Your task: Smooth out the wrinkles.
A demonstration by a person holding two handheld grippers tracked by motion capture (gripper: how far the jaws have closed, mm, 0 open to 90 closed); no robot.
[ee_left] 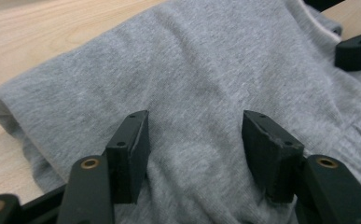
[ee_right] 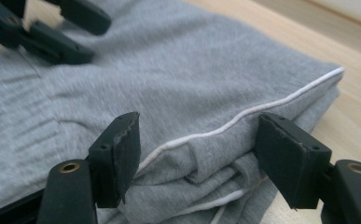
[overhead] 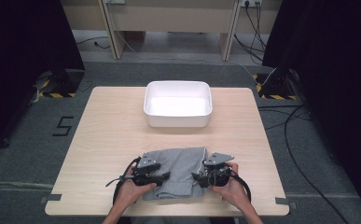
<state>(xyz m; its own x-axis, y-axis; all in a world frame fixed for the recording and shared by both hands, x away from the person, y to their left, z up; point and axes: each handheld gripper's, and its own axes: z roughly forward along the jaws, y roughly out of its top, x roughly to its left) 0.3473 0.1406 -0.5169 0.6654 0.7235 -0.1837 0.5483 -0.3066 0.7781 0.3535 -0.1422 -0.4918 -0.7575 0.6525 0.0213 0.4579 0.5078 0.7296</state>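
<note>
A folded grey garment (overhead: 180, 165) with thin white piping lies near the table's front edge. My left gripper (overhead: 166, 176) rests at its left side and points right; my right gripper (overhead: 196, 177) rests at its right side and points left. In the left gripper view the left gripper (ee_left: 194, 140) stands open, jaws set apart on the grey cloth (ee_left: 206, 70). In the right gripper view the right gripper (ee_right: 197, 144) stands open astride the garment's (ee_right: 169, 70) stacked folded edge, where the piping runs. The cloth there looks unpinched. The left gripper's fingers (ee_right: 52, 28) show farther off.
An empty white rectangular tub (overhead: 178, 84) stands at the back middle of the light wooden table (overhead: 113, 121). Bare tabletop lies to both sides of the garment and between it and the tub. Cables run across the grey floor at the right.
</note>
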